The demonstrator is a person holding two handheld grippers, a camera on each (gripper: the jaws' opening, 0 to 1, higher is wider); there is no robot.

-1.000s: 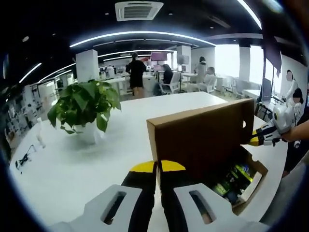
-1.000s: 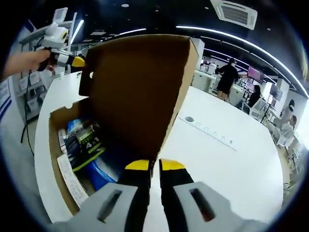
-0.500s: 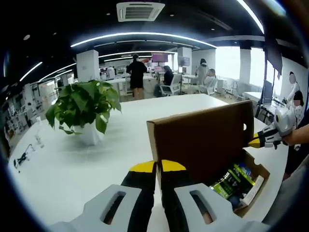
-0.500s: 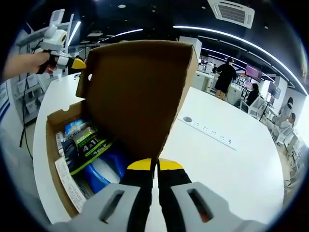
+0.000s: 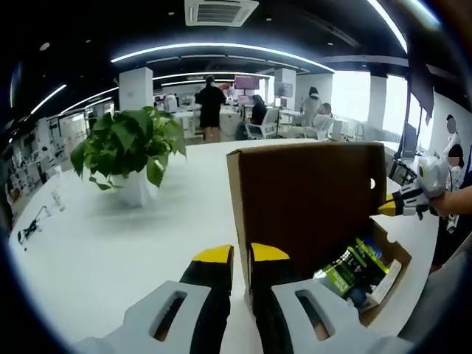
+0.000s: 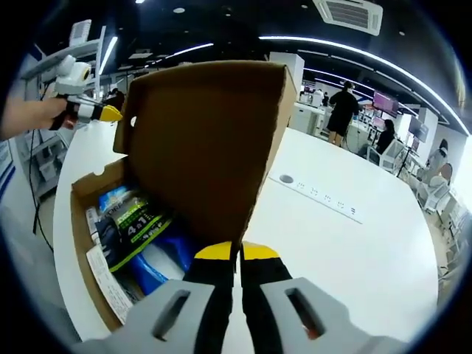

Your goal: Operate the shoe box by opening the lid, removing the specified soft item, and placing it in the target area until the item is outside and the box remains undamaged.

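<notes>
1. The shoe box (image 6: 80, 243) sits on a white surface (image 6: 354, 273) with its lid (image 6: 206, 140) raised near upright, brown inner face toward the right gripper view.
2. The right tool (image 6: 237, 251) has its yellow-tipped jaws pressed together on the lid's near side edge, where the cardboard runs down between them.
3. The left tool (image 5: 241, 254) has its jaws a narrow gap apart. The lid's (image 5: 306, 199) other side edge comes down at that gap, and I cannot tell whether the pads touch it.
4. In the left gripper view, the right tool's yellow tip meets the lid's far edge, with a hand (image 5: 446, 199) behind it.
5. In the right gripper view, the left tool's yellow tip sits just beside the lid's upper far corner, near a small notch in the edge.
6. Inside the box lies a green-and-black packet (image 6: 136, 221) marked "41". It rests against a blue soft item (image 6: 158, 258), with a white paper strip (image 6: 107, 276) along the front wall. All of it is still inside the box walls.
7. The box's front wall sits close to the surface's edge on the person's side.
8. Beyond the lid the surface lies broad and bare, up to a white power strip (image 6: 317, 199) well away from the box.
9. A potted plant (image 5: 129, 151) stands well apart from the lid's hinge side, with bare surface between.
</notes>
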